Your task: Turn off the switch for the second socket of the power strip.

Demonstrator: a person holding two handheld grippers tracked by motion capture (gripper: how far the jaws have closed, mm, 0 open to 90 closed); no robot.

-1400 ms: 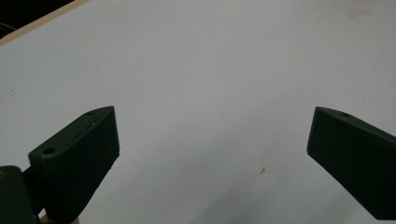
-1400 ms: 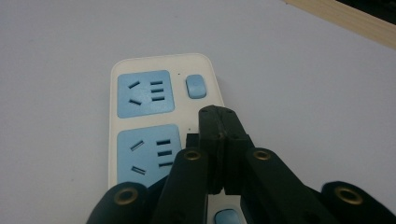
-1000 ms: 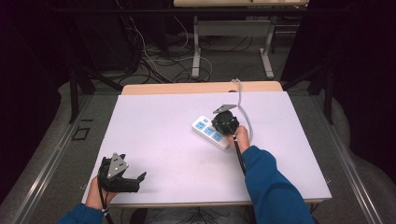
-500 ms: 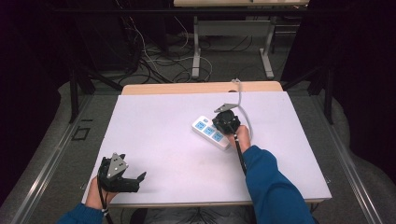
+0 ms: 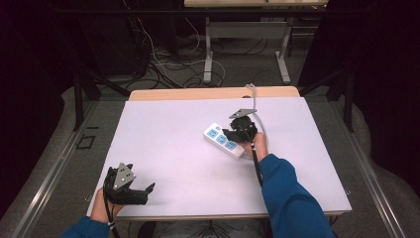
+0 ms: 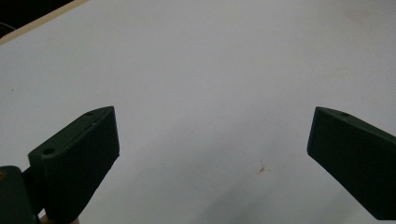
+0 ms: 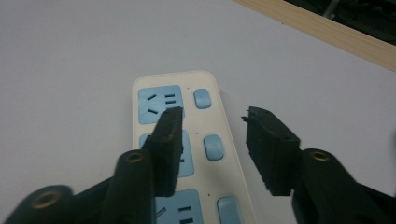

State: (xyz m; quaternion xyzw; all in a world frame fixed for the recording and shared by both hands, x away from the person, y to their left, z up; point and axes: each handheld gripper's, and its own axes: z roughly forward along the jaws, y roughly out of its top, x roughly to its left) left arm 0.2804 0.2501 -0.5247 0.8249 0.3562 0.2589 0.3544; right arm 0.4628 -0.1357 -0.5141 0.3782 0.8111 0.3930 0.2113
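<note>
A: From the high view, what lies on the table (image 5: 163, 129)?

B: A white power strip (image 5: 225, 141) with blue sockets, slanted across the right half of the white top; a pale cable (image 5: 253, 101) runs from near it toward the far wooden edge; the right gripper (image 5: 236, 134) sits over the strip's right end, held by a hand (image 5: 256, 145) on a blue-sleeved arm; its grey three-cornered plate faces up.

A: And the other side?

B: The left gripper (image 5: 147, 189) rests at the near left corner of the table, well apart from the strip; its jaws point rightward and stand spread; nothing lies between them.

A: The left gripper view?

B: Two black jaws at the lower corners, wide apart, so the left gripper (image 6: 212, 149) is released; beyond them bare white table (image 6: 210, 60) with a small reddish speck (image 6: 260, 170); a sliver of wooden edge at the top left.

A: The right gripper view?

B: The power strip (image 7: 196, 144) lies right below the right gripper (image 7: 212, 135); one jaw tip is over a blue socket; the other stands past the strip's edge, over the table (image 7: 70, 70); a row of small blue switches (image 7: 213, 146) shows in the gap; the jaws are parted and clasp nothing; whether a tip touches the strip I cannot tell.
</note>
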